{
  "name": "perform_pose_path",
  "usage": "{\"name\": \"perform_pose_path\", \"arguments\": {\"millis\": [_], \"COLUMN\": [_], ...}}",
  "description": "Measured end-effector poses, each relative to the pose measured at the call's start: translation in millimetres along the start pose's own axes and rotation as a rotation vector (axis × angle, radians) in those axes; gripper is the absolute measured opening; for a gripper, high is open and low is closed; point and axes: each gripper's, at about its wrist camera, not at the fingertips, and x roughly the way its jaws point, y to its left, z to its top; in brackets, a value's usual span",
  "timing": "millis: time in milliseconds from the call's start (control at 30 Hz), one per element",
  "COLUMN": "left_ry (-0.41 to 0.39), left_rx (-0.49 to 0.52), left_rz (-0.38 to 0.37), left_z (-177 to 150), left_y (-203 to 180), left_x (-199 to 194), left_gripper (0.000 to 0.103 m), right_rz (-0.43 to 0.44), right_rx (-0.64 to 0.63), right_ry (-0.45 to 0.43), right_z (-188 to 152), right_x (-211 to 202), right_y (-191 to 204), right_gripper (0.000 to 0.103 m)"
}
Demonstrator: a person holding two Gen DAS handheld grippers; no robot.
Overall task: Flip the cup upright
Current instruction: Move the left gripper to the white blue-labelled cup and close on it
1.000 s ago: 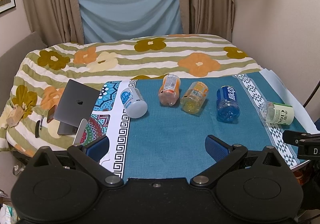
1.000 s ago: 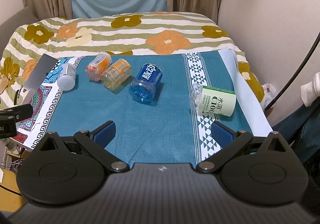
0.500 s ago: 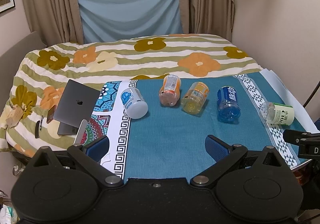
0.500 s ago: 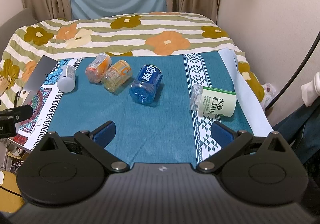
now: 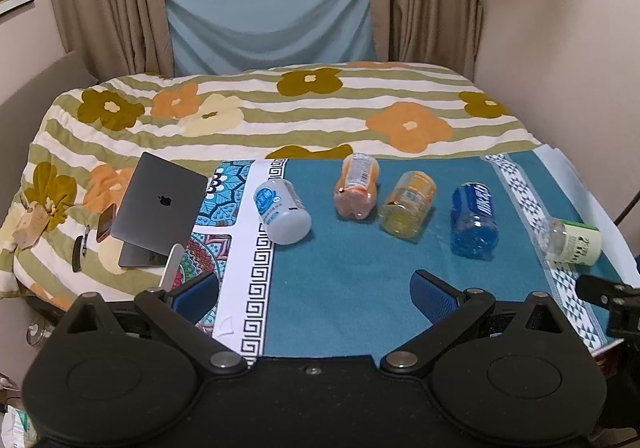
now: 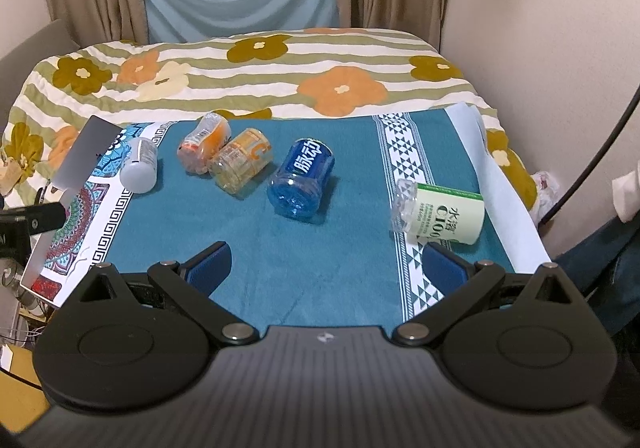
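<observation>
Several cut-bottle cups lie on their sides on a teal cloth (image 5: 340,272): a white one (image 5: 282,209), an orange-pink one (image 5: 357,190), a yellow one (image 5: 408,208), a blue one (image 5: 474,219) and a green-labelled one (image 5: 572,240). In the right wrist view they show as white (image 6: 139,165), orange-pink (image 6: 204,141), yellow (image 6: 242,159), blue (image 6: 302,177) and green-labelled (image 6: 440,212). My left gripper (image 5: 314,290) is open and empty, near the cloth's front. My right gripper (image 6: 326,262) is open and empty, its right finger just in front of the green-labelled cup.
A grey laptop (image 5: 158,207) stands half open at the left on the flowered bedspread (image 5: 280,115), with a phone (image 5: 105,221) beside it. A wall (image 5: 560,47) runs along the right. The cloth's right edge (image 6: 504,187) hangs near a dark cable (image 6: 600,151).
Both grippers have moved slightly forward toward the cups; the right one is closer to the green-labelled cup. No cup has moved.
</observation>
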Motion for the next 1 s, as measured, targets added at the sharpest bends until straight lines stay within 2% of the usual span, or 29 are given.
{"name": "perform_pose_path", "arguments": {"millis": [267, 533, 1000], "left_ry": [0.056, 0.133, 0.304], "left_rx": [-0.04, -0.103, -0.162], "left_rz": [0.006, -0.017, -0.08], "left_z": [36.2, 68.1, 91.9], "left_y": [26.8, 55.0, 69.3], "left_x": [43.8, 110.5, 224.3], "left_gripper": [0.103, 0.102, 0.096], "right_rz": [0.015, 0.018, 0.019], "right_rx": [-0.007, 0.008, 0.009], "right_ry": [0.023, 0.068, 0.154], "right_z": [16.9, 24.2, 35.4], "right_x": [25.0, 67.6, 141.7], "right_y": [10.3, 29.1, 71.2], "right_gripper": [0.103, 0.103, 0.103]}}
